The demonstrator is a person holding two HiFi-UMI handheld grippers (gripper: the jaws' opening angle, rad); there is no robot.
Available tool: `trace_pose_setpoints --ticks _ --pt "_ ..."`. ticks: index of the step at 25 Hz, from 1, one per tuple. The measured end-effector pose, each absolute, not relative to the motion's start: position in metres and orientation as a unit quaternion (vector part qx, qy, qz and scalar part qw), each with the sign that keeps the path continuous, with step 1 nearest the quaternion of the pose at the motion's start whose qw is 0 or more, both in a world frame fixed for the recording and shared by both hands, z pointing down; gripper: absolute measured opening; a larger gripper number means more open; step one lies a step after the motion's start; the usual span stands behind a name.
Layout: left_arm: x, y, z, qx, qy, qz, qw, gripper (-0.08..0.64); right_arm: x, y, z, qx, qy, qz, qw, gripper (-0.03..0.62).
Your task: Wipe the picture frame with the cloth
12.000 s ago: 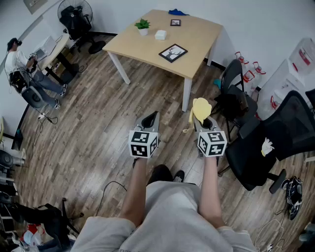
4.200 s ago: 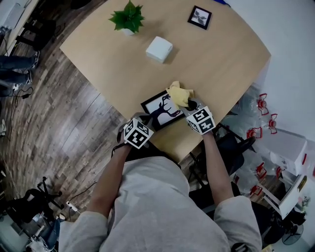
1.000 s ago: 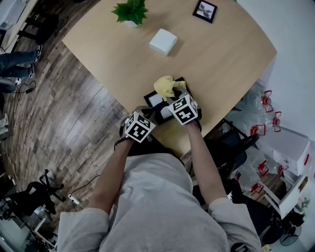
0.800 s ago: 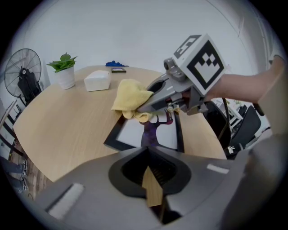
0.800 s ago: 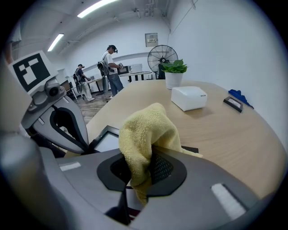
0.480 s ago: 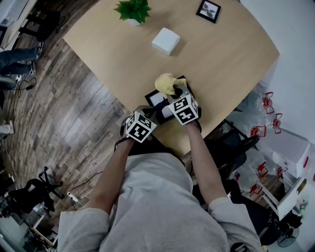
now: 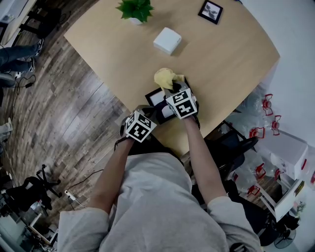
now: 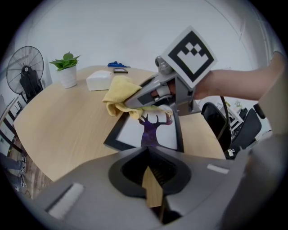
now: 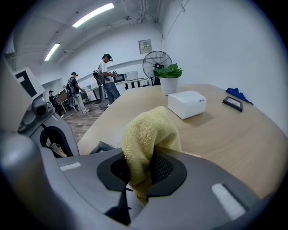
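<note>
fuzzy yellow cloth [image 9: 148, 130], flat blk frame [image 8: 118, 133]

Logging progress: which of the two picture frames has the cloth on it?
The larger frame at the near edge, under the yellow cloth held by the right gripper; the small far frame is bare.

Light wood table [image 7: 231, 54], rounded corners, on plank floor [image 7: 74, 113]. Potted plant [image 7: 135, 10] in white pot near far-left edge. White box [image 7: 167, 40] just beside plant, apart from it. Small framed photo [image 7: 210, 11] flat near far edge; blue object [image 9: 237, 95] beyond it, kind unclear. Pedestal fan [image 9: 157, 64] behind plant. Black chair [image 7: 234, 142] at table's right. People [image 9: 107, 76] standing in background.
</note>
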State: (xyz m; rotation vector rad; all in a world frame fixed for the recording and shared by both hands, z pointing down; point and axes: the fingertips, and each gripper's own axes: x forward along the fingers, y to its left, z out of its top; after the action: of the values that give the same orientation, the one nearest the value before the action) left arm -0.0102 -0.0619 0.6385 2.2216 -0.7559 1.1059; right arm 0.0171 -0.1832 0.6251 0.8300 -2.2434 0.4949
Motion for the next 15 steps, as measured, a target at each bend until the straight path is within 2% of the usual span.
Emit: trace_pose_setpoints --ticks 15 --pt "-0.010 -0.064 0.639 0.826 -0.279 0.407 0.270 0.052 -0.023 -0.160 0.633 0.276 -0.876 0.181 0.352 0.051"
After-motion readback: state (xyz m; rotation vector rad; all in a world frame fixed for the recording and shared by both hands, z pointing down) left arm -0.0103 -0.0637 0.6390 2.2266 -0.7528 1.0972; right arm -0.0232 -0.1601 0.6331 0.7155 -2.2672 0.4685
